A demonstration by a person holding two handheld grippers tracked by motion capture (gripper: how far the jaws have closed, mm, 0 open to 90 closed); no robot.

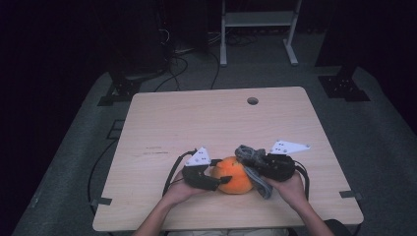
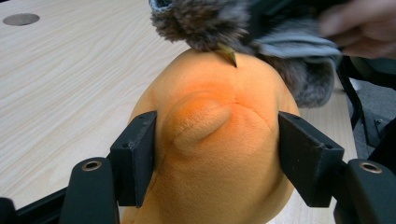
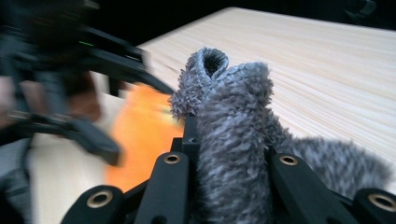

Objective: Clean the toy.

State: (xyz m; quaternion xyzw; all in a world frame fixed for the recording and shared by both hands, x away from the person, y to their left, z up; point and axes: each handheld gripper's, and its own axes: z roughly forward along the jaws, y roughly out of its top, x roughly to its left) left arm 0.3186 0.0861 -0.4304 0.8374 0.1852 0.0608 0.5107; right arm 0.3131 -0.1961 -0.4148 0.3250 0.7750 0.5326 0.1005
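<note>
An orange plush toy (image 1: pixel 235 175) lies near the front edge of the wooden table (image 1: pixel 206 118). My left gripper (image 1: pixel 221 176) comes at it from the left. In the left gripper view its black jaws (image 2: pixel 217 154) press on both sides of the orange plush toy (image 2: pixel 215 135). A grey fuzzy cloth (image 1: pixel 251 158) drapes over the toy's right side. My right gripper (image 1: pixel 255 164) is shut on it. In the right gripper view the grey fuzzy cloth (image 3: pixel 233 107) stands up between the jaws (image 3: pixel 229 140), with the blurred orange toy (image 3: pixel 140 135) behind it.
A round hole (image 1: pixel 252 101) sits near the table's far edge. Beyond the table, cables (image 1: pixel 172 64) run over the floor by a white metal frame (image 1: pixel 258 19). Black stand bases (image 1: pixel 344 88) rest at both far corners.
</note>
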